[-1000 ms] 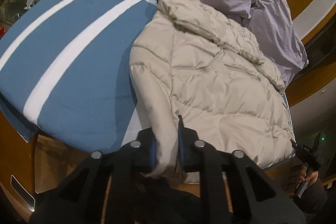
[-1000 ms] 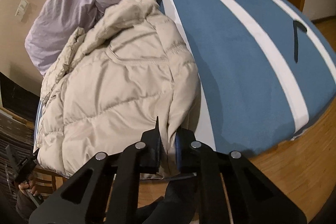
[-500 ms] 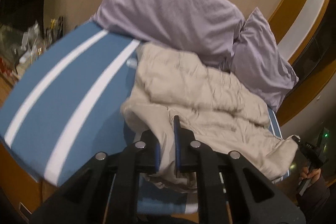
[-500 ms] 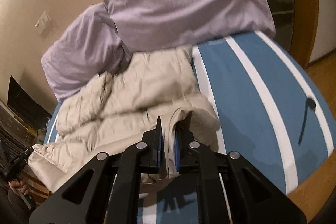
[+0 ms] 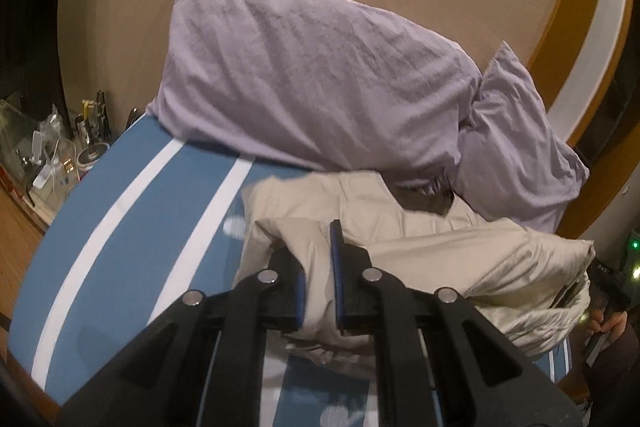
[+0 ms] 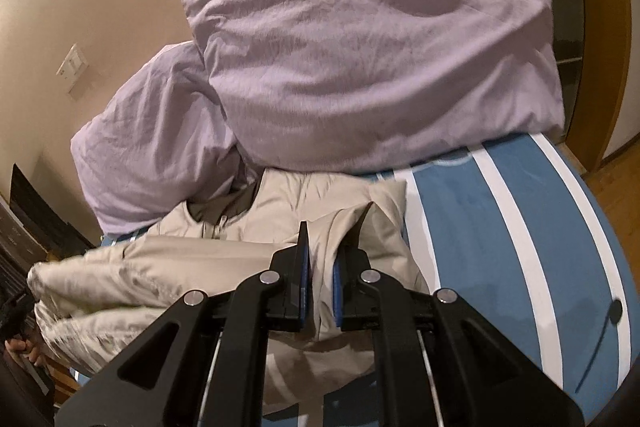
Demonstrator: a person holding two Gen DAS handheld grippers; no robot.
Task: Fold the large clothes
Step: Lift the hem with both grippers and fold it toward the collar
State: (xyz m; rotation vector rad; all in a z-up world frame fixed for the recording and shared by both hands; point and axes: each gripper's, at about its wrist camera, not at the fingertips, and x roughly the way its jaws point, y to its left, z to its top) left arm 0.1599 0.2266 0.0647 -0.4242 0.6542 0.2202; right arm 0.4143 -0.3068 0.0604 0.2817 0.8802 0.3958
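A beige puffer jacket (image 5: 460,251) lies on the blue bed with white stripes (image 5: 132,227). My left gripper (image 5: 320,267) is shut on the jacket's hem at one corner and holds it raised, doubled over toward the collar. In the right wrist view my right gripper (image 6: 320,267) is shut on the jacket (image 6: 152,267) at the hem's other corner, held up the same way. The lifted hem hides the lower half of the jacket.
Two lilac pillows (image 5: 304,75) (image 6: 376,63) lean on the wall at the head of the bed, just beyond the collar. A cluttered side table (image 5: 52,155) stands left of the bed. A black stick-like thing (image 6: 600,343) lies on the bed at right.
Both grippers have lifted the jacket's hem from the foot of the bed and carried it forward toward the pillows, folding the jacket over itself. Both stayed shut.
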